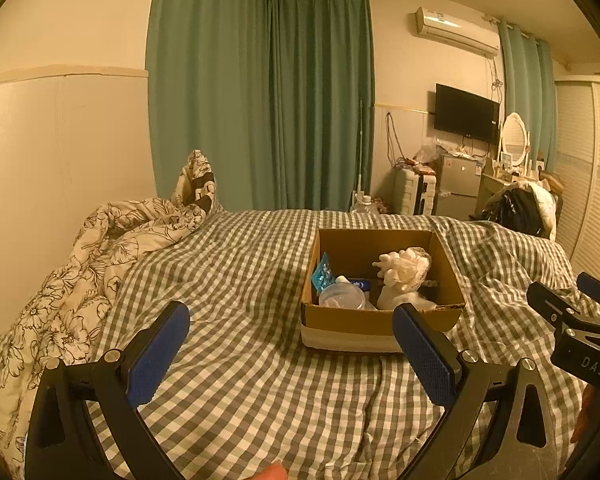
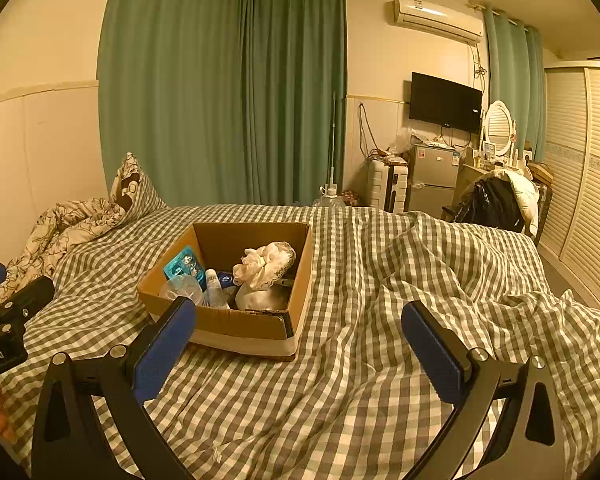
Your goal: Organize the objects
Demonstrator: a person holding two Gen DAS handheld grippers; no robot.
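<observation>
A cardboard box (image 1: 380, 316) sits open on a bed covered with a grey-and-white checked sheet (image 1: 240, 280), and the things to be sorted lie inside it. At the box's left wall leans a teal packet (image 1: 323, 271); in front of that lies a clear plastic lid or tub (image 1: 342, 296), and a small bottle with a white cap (image 2: 213, 280) lies beside it. On the right half of the box rests a cream lace-edged bundle of cloth (image 1: 404, 266) on top of something pale — what it is cannot be told.

The left gripper (image 1: 292, 354) hangs over the sheet just in front of the box, its 2 blue-padded fingers spread wide with nothing between them; its right finger overlaps the box's near right corner in view, though whether it touches cannot be told. The right gripper (image 2: 300, 354) is likewise wide open and holds nothing, over the rumpled sheet to the right of the box, its left finger in line with the box's near wall.

A flowered quilt (image 1: 80, 272) is bunched along the wall on the left. Behind the bed hang green curtains (image 1: 260, 100) — further right are a wall television (image 1: 466, 114), an air conditioner (image 1: 456, 30) and a small fridge (image 1: 458, 184)
</observation>
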